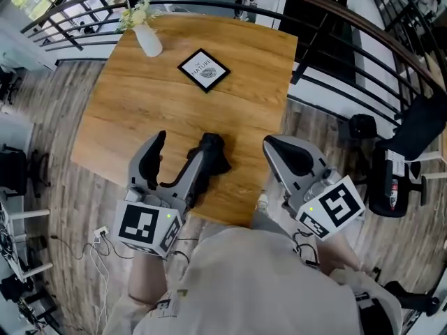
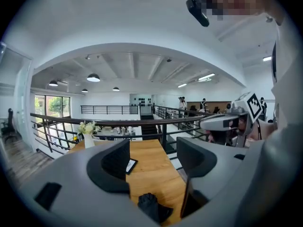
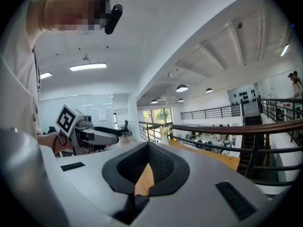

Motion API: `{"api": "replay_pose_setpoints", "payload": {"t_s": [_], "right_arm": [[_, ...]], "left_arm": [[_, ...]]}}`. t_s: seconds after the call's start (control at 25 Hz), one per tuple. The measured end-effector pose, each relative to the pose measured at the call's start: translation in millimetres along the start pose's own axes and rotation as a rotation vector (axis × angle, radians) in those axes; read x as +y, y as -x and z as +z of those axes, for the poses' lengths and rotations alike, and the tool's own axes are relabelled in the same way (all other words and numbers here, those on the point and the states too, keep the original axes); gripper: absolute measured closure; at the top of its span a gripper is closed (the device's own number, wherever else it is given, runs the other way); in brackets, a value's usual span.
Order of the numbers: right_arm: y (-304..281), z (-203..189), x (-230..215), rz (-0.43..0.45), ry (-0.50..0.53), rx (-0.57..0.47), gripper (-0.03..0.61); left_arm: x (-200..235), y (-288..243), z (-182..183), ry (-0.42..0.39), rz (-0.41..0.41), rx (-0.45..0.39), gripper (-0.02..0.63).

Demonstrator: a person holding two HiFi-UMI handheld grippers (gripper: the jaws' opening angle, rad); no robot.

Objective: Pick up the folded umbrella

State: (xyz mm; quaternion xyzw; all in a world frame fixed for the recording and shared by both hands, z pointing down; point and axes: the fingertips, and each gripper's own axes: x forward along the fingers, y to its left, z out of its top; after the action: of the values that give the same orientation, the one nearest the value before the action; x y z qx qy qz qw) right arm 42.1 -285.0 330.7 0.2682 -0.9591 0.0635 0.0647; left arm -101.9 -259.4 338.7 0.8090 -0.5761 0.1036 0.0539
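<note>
Black and folded, the umbrella [image 1: 213, 155] lies on the wooden bench [image 1: 174, 103] near its front edge. It sits low between the jaws of the left claw [image 1: 183, 153], which stand wide apart. From the head view the jaw on that claw's right side overlaps the umbrella, but I cannot tell whether they touch. The right claw [image 1: 279, 155], just right of the umbrella at the bench's side edge, has its jaws together, empty. Well beyond the left claw stand a framed card [image 1: 203, 70] and a white vase [image 1: 148, 40] of flowers.
</note>
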Motion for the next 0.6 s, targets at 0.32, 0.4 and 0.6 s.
{"api": "replay_pose_setpoints", "payload": {"t_s": [0.32, 0.4, 0.6], "right_arm": [[-14, -48, -26, 0.011, -0.055, 0.082, 0.549], [-22, -66, -30, 0.006, -0.088, 0.112, 0.549], [-27, -100, -43, -0.051, -0.151, 0.124, 0.549]], "left_arm": [[-12, -67, -112, -0.01, -0.041, 0.253, 0.301], [0, -85, -152, 0.036, -0.014, 0.295, 0.301], [-7, -106, -228, 0.022, -0.072, 0.476, 0.296]]}}
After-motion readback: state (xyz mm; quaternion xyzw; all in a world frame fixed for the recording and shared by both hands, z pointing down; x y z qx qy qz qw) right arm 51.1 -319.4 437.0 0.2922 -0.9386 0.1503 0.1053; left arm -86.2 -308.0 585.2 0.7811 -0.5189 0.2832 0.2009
